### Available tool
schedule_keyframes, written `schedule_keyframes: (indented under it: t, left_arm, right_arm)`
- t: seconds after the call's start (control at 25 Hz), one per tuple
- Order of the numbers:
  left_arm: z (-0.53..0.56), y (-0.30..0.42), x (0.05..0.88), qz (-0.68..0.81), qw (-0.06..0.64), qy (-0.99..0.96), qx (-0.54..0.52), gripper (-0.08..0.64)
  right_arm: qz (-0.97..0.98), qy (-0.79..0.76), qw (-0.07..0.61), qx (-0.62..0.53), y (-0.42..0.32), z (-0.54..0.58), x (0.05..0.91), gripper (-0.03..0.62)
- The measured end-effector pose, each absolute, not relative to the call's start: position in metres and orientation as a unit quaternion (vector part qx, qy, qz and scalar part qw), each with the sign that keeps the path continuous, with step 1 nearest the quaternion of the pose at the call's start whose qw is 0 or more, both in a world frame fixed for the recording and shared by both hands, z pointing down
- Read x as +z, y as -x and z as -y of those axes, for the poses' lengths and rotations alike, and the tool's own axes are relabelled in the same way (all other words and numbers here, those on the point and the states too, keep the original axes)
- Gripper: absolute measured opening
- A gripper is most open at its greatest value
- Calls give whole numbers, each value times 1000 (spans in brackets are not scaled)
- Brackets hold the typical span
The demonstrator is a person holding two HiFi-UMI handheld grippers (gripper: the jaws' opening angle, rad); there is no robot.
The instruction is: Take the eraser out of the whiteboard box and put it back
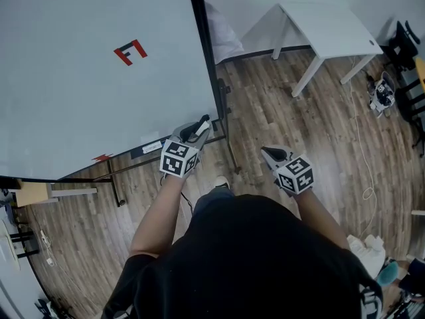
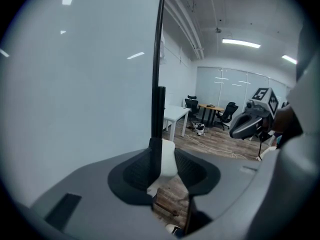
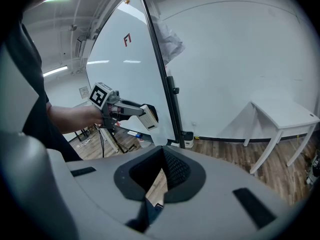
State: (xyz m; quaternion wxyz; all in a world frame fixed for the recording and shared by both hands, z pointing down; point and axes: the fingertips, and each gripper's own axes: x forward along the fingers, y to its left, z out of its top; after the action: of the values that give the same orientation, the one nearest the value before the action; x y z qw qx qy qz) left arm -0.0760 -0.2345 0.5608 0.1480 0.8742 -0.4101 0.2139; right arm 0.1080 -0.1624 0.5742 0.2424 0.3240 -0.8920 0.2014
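Note:
My left gripper is shut on the eraser, a small white block with a dark side, held just off the lower right corner of the whiteboard. In the left gripper view the eraser stands upright between the dark pads, next to the board's black edge post. In the right gripper view the eraser juts from the left gripper's tip. A dark ledge with a white label runs along the board's bottom edge. My right gripper hovers over the floor to the right, shut, with nothing in it.
A white table stands against the wall at the back right. White cable trails across the wood floor, and dark chairs sit at the far right. The board's black stand legs reach out over the floor at the left.

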Motion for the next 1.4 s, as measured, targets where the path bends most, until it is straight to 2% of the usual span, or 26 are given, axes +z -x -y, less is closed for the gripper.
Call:
schedule_keyframes:
  t: [1.4]
  left_arm:
    - [267, 86, 642, 372, 207, -870, 247, 152]
  right_arm:
    - [871, -336, 268, 240, -97, 190, 610, -5]
